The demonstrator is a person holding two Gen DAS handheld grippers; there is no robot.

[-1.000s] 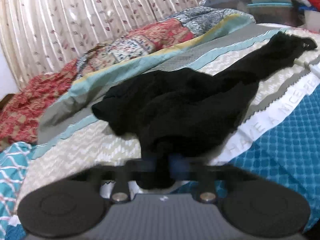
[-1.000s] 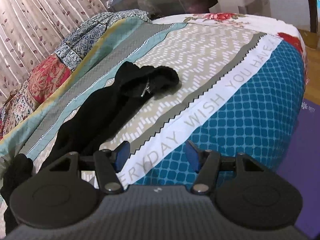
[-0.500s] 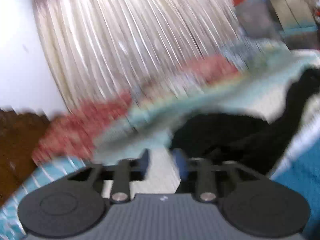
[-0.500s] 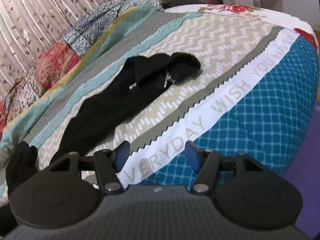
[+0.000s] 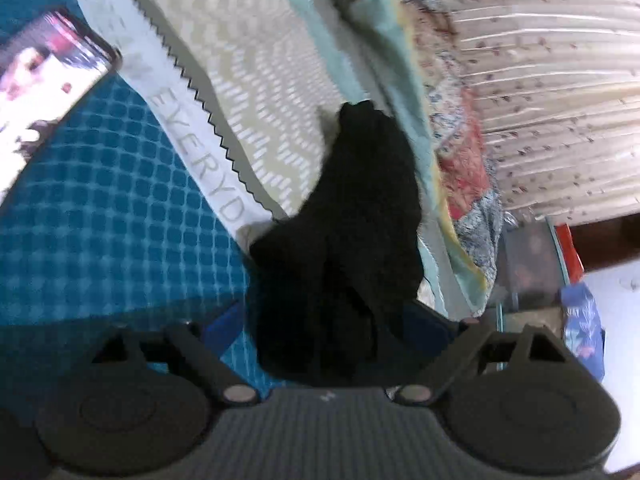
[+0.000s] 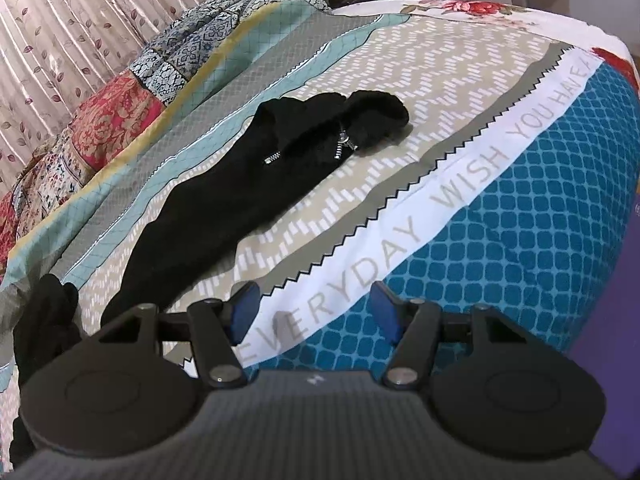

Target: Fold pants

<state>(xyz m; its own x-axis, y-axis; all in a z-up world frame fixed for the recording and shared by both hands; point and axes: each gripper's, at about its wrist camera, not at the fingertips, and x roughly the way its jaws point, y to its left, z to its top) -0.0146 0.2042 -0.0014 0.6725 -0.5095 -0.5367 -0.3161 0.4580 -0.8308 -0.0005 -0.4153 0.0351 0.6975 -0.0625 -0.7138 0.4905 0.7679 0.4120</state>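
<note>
Black pants (image 6: pixel 256 184) lie stretched across the patterned bedspread (image 6: pixel 440 80), with the zippered leg ends bunched at the far end (image 6: pixel 360 124). My right gripper (image 6: pixel 314 314) is open and empty, above the bed's front edge, short of the pants. In the left wrist view the camera is rolled sideways. A bunch of the black pants (image 5: pixel 352 240) fills the space between my left gripper's (image 5: pixel 324 320) blue pads (image 5: pixel 224 320). The cloth hides the pad faces, so I cannot tell whether the jaws pinch it.
A lit phone (image 5: pixel 44 76) lies on the blue part of the bedspread at upper left in the left wrist view. Patchwork quilts (image 6: pixel 112 120) are heaped along the pleated curtain (image 6: pixel 72 20). Clutter and boxes (image 5: pixel 532 272) stand beyond the bed.
My left gripper swung fast and rolled sideways; its jaws stand wider apart, with the pants bunched between them. My right gripper moved slightly closer to the leg ends and stayed open.
</note>
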